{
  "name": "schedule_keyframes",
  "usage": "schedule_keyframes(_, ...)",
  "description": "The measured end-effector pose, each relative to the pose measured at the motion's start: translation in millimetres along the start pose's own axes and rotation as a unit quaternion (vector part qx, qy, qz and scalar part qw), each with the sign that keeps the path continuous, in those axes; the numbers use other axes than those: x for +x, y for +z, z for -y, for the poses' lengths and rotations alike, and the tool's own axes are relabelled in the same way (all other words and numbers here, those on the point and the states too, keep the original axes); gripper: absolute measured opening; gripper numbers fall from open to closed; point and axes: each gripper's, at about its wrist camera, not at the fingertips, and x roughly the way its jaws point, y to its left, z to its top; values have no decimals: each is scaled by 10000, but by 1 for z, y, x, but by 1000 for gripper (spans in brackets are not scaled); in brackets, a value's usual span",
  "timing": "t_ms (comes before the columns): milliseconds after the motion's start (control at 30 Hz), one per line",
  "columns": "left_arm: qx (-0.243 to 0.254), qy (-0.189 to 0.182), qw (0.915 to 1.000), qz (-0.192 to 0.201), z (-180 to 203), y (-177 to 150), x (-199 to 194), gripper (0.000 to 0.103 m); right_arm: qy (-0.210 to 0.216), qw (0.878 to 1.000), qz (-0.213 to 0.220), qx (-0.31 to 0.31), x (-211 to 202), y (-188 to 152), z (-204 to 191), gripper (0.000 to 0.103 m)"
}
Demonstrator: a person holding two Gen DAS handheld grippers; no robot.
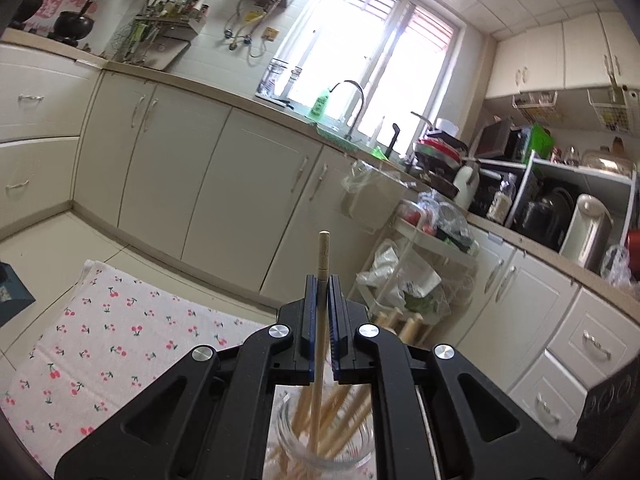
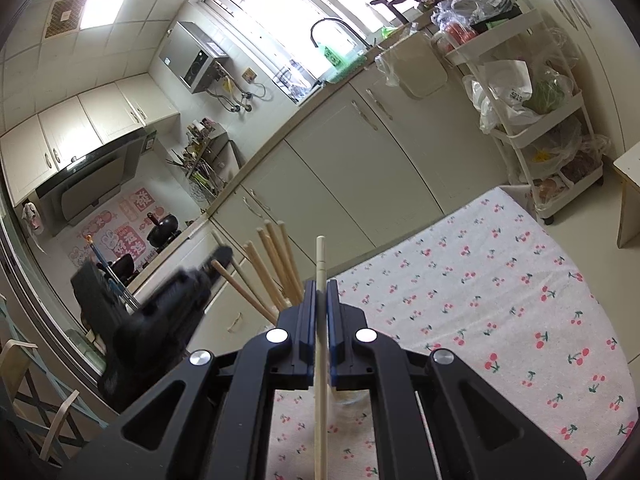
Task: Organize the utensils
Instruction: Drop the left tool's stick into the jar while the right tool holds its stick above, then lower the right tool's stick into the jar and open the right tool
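Chopsticks are held by both tools. A tan wooden chopstick is clamped upright between the closed blue pads of the left tool, its lower end reaching down into a clear glass jar that already contains a bundle of chopsticks (seen through the tool's frame). The jar stands at the near edge of the tabletop, which is covered by a cherry-print cloth. In the right wrist view, a paler chopstick is gripped upright by the closed right tool, above the same cloth. To its left, the bundled chopstick tops fan out, with the left tool seen blurred just beside them.
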Motion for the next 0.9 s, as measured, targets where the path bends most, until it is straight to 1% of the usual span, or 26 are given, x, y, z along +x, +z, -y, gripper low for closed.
schedule_keyframes(133, 196, -103, 9994, -283, 6, -9, -8, 5, 129, 9996, 256, -78, 1, 12, -15, 6)
schedule_keyframes(267, 433, -222, 9967, -655, 10, -19, -16, 5, 218, 9981, 562, -148, 5, 27, -28, 6)
schedule_keyframes(367, 548, -225, 9951, -786, 10, -25, -25, 7, 237, 9963, 813, -113, 12, 38, -35, 6)
schedule_keyframes(400, 570, -217, 9949, -809, 9, -28, -30, 9, 231, 9957, 891, -101, 14, 40, -37, 6)
schedule_keyframes(467, 603, -129, 9949, -801, 5, -33, -42, 18, 216, 9937, 1093, -92, 19, 45, -42, 6)
schedule_keyframes(533, 506, 18, 9958, -764, -4, -38, -54, 38, 234, 9902, 1370, -120, 25, 51, -50, 6)
schedule_keyframes(567, 452, 99, 9961, -754, -9, -41, -60, 41, 227, 9888, 1469, -144, 27, 53, -53, 6)
schedule_keyframes(633, 385, 230, 9958, -804, -20, -48, -68, 43, 199, 9840, 1757, -226, 35, 58, -63, 6)
schedule_keyframes(733, 200, 371, 9950, -910, -36, -55, -72, 44, 107, 9788, 2002, -416, 51, 60, -77, 6)
schedule_keyframes(800, 51, 435, 9943, -975, -47, -59, -73, 44, 20, 9769, 2066, -541, 61, 59, -82, 6)
schedule_keyframes(900, -102, 463, 9935, -1035, -59, -63, -73, 45, -280, 9728, 2171, -750, 75, 51, -84, 6)
